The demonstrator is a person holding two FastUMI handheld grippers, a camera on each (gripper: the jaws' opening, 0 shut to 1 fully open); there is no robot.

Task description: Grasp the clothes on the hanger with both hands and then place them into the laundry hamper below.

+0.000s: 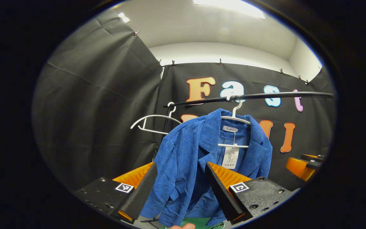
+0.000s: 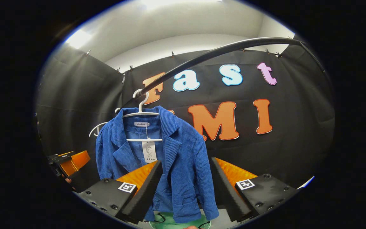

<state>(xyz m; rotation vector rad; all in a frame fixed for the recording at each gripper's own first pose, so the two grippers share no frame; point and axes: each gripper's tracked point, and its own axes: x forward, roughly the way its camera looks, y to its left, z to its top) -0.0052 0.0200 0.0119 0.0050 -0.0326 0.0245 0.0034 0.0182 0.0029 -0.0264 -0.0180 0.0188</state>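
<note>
both grippers, left gripper [image 1: 179, 187] and right gripper [image 2: 186, 187], gape wide, holding nothing; best close each on one front panel of the blue jacket [image 1: 186, 159], then lift it off its hanger [image 1: 235, 119].

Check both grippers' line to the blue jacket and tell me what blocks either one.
Nothing visible blocks either. The left gripper and right gripper are both open, with only air between their fingers and the blue jacket hanging on its white hanger. The empty hanger sits off to one side.
</note>
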